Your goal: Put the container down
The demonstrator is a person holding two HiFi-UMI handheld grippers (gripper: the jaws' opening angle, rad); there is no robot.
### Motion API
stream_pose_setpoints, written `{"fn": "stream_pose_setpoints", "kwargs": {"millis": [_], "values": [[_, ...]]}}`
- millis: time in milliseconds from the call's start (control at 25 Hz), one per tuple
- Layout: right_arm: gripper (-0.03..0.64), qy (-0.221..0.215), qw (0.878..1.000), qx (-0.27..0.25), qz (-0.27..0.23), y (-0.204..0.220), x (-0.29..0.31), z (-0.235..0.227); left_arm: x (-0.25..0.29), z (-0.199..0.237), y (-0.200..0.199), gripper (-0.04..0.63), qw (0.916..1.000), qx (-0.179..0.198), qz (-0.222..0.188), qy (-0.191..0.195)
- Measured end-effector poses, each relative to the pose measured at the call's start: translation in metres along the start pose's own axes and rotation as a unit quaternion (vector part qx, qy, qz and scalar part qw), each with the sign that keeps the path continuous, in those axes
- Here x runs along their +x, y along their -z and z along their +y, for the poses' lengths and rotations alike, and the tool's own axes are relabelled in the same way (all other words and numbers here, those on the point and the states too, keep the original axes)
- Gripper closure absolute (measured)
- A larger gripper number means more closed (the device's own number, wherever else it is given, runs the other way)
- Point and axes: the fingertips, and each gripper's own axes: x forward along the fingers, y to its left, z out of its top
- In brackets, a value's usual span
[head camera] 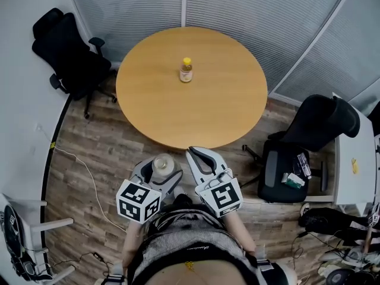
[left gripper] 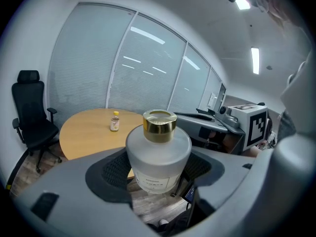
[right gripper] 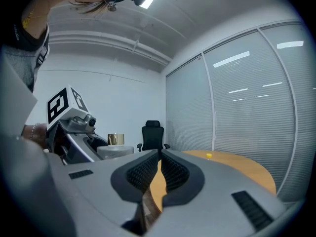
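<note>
From the head view, your left gripper holds the container close to your body, over the wooden floor and short of the round tabletop. A small yellow-capped bottle stands near the tabletop's middle. Your right gripper hangs just beside the left one, carrying nothing.

In the left gripper view, the ribbed fingers clamp the frosted body upright from both sides, below the gold cap. It looks like glass, so treat it as stiff, fairly heavy, smooth enough to slip and breakable on a hard landing. Keep your hold on the wide body, never the cap, and set the base down flat.

In the right gripper view, the fingers are pressed together with nothing between them.
</note>
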Motion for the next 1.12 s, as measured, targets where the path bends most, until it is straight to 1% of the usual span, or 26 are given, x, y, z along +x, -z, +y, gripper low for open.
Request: {"fn": "stream_pose_setpoints", "kwargs": {"millis": [280, 400, 560, 680, 840, 1120], "values": [[0.583, 0.010, 1.000, -0.002, 0.001, 0.005, 0.012, 0.007, -0.006, 0.013, 0.003, 0.256, 0.9999, 0.010, 0.002, 0.006], [0.584, 0.018, 1.000, 0.012, 0.004, 0.007, 0.014, 0.013, -0.011, 0.017, 0.008, 0.256, 0.9999, 0.009, 0.006, 0.009], [0.584, 0.018, 1.000, -0.005, 0.010, 0.011, 0.014, 0.016, -0.015, 0.019, 0.009, 0.256, 0.9999, 0.006, 0.006, 0.012], [0.584, 0.024, 1.000, 0.013, 0.012, 0.010, 0.016, 0.018, -0.017, 0.021, 0.010, 0.256, 0.9999, 0.005, 0.005, 0.013], [0.583, 0.023, 1.000, 0.003, 0.013, 0.010, 0.018, 0.017, -0.019, 0.024, 0.010, 0.256, 0.9999, -0.001, 0.000, 0.010], [0.584, 0.017, 1.000, 0.005, 0.013, 0.004, 0.030, 0.013, -0.016, 0.033, 0.006, 0.256, 1.0000, -0.003, 0.000, 0.002]]}}
